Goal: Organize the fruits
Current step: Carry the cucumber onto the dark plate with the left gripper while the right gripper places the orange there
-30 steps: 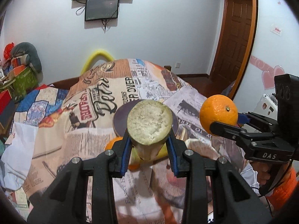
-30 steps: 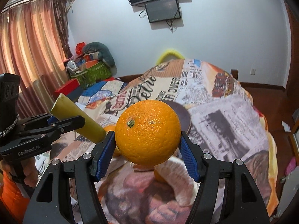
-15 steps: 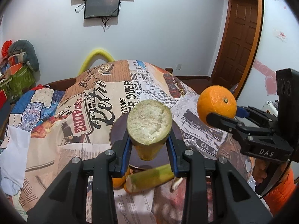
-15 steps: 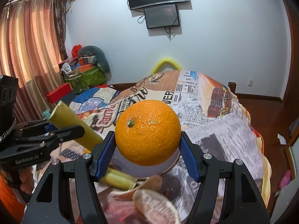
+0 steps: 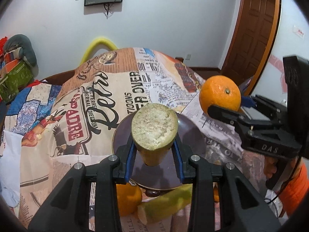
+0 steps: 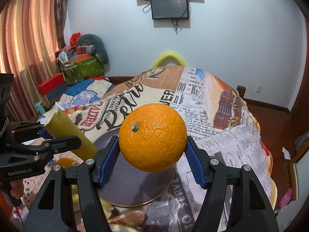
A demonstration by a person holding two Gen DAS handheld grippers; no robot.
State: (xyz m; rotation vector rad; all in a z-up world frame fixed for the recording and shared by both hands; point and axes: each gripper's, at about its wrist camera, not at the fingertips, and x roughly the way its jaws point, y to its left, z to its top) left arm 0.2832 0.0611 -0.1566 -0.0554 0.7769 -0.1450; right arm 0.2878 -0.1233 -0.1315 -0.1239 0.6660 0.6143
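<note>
My left gripper (image 5: 154,155) is shut on a yellow-green sugarcane piece (image 5: 154,128) with a pale cut end, held above a dark round plate (image 5: 191,133). My right gripper (image 6: 152,154) is shut on an orange (image 6: 152,136), held above the same plate (image 6: 135,185). The orange (image 5: 220,94) and the right gripper show at the right of the left wrist view. The sugarcane piece (image 6: 67,130) and the left gripper (image 6: 63,142) show at the left of the right wrist view. Both items hang above the plate, apart from it.
The plate sits on a table under a newspaper-print cloth (image 5: 92,100). In front of the plate lie another orange (image 5: 128,197), a second sugarcane piece (image 5: 166,201) and peel scraps (image 6: 125,218). A wooden door (image 5: 255,29) stands at the right and cluttered boxes (image 6: 81,67) at the left.
Both grippers moved forward over the table with their fruit. The plate now lies right under them, and the loose orange and sugarcane piece slid toward the bottom edge.
</note>
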